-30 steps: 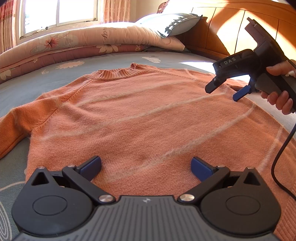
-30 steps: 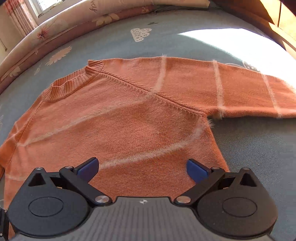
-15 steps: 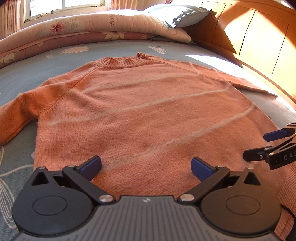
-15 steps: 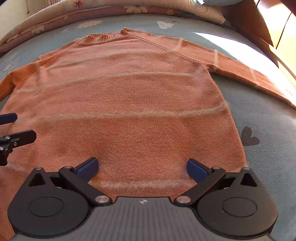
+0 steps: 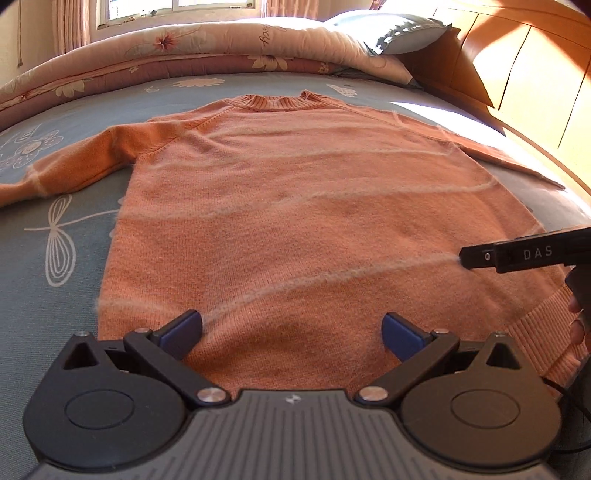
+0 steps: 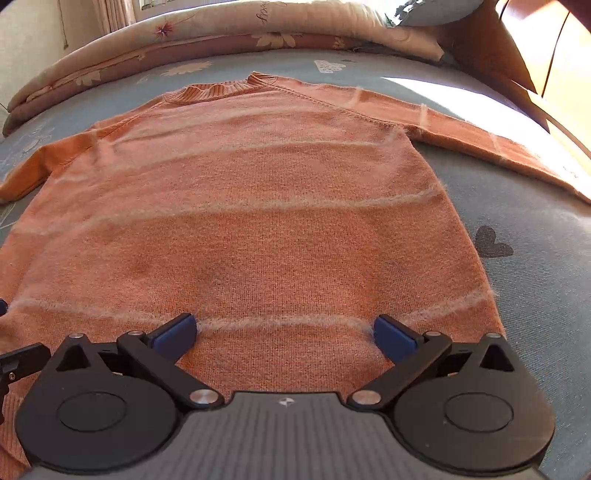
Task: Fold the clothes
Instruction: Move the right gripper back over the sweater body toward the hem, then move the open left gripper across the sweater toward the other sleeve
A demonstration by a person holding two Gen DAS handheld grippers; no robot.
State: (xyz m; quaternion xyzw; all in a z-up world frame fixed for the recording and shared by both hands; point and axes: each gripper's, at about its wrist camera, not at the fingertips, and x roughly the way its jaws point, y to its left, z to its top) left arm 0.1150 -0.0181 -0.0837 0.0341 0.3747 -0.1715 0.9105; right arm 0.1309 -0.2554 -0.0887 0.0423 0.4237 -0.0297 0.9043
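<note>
Left wrist view: the left gripper (image 5: 291, 330) is held spread, empty, over the hem of an orange striped sweater (image 5: 295, 206) laid flat, sleeves out, on a blue-grey bedsheet (image 5: 55, 295). Likewise spread over the hem is the right gripper (image 6: 282, 332). Farther off, a folded floral quilt (image 5: 207, 44) and a pillow (image 5: 402, 27) are seen against the wooden headboard (image 5: 528, 74).
</note>
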